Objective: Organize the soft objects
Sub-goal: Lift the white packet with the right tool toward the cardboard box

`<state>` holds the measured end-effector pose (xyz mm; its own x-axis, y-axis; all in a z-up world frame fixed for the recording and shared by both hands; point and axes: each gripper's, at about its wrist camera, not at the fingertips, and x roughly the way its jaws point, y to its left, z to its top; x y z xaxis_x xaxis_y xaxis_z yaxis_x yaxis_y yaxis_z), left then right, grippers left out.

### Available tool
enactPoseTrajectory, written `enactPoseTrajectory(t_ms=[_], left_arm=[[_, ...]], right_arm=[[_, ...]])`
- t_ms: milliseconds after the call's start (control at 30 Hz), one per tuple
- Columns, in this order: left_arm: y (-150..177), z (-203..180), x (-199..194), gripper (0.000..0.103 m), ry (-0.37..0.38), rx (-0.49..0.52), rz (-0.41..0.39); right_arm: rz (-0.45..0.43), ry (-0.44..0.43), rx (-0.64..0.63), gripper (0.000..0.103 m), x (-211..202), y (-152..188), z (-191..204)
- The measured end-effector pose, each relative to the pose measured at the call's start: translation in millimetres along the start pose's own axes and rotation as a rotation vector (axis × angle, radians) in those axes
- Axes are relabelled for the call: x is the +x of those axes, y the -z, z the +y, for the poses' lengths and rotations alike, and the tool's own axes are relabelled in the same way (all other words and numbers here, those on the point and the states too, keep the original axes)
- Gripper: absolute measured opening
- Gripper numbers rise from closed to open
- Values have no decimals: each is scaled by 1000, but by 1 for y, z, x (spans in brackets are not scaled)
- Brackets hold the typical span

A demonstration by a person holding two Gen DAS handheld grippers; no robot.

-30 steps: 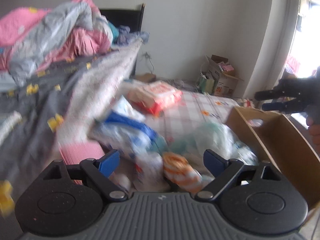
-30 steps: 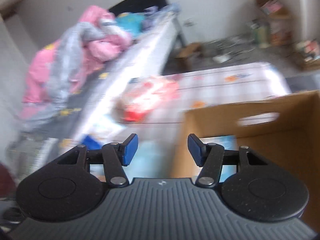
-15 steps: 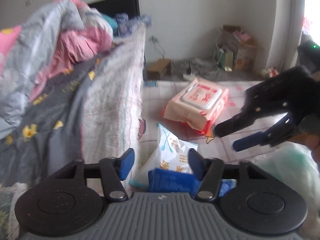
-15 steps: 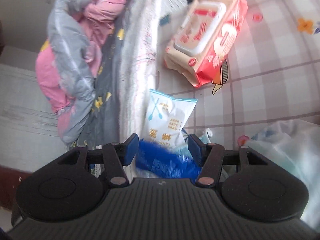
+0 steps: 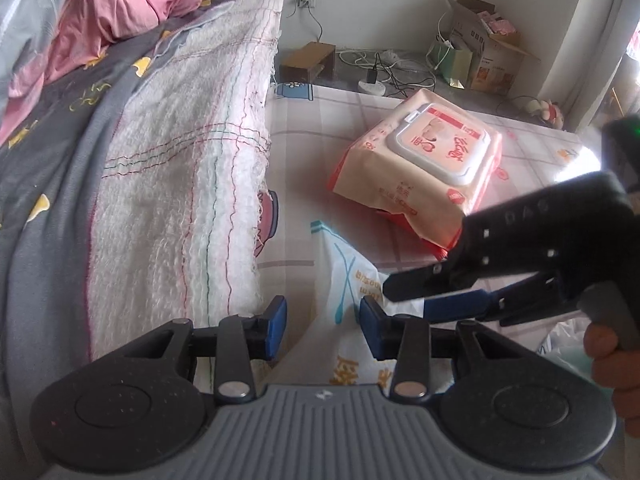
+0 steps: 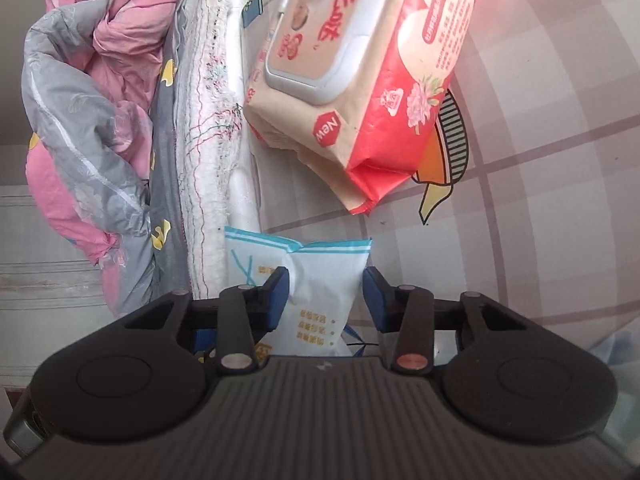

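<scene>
A white soft pack with blue print (image 5: 344, 280) lies on the checked mat (image 5: 320, 120) beside the bed. My left gripper (image 5: 323, 320) hovers low over its near end. The jaws are closing, the pack sits between the pads, and there is a gap on the left side. My right gripper (image 6: 326, 296) comes in from the right (image 5: 404, 300) onto the same pack (image 6: 320, 264). Its jaws are closing too, the pads flank the pack, and no firm squeeze shows. A cream-and-red wet-wipe pack (image 5: 420, 168) (image 6: 360, 60) lies just beyond.
The bed's white woven blanket (image 5: 180, 200) hangs close on the left, and a pink and grey quilt (image 6: 80, 120) is heaped on it. Cardboard boxes (image 5: 488, 52), cables and a power strip (image 5: 372, 84) lie by the far wall. A plastic bag (image 5: 560, 336) sits at the lower right.
Both grippers have swung away from the cardboard box and sunk toward the white pack by the bed. Both pairs of jaws have narrowed around it.
</scene>
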<state>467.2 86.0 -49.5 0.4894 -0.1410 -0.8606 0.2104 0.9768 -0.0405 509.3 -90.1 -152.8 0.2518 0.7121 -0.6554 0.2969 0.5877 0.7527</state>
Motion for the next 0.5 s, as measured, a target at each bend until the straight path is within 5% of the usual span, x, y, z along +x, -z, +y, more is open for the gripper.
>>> enactPoseTrajectory(t_ms=[200, 500], left_arm=[[-5, 2, 9, 39, 25, -40, 32], [-3, -9, -4, 18, 4, -18, -6]], right_arm=[[7, -24, -15, 32, 4, -2, -3], [-49, -37, -89, 11, -6, 3, 4]])
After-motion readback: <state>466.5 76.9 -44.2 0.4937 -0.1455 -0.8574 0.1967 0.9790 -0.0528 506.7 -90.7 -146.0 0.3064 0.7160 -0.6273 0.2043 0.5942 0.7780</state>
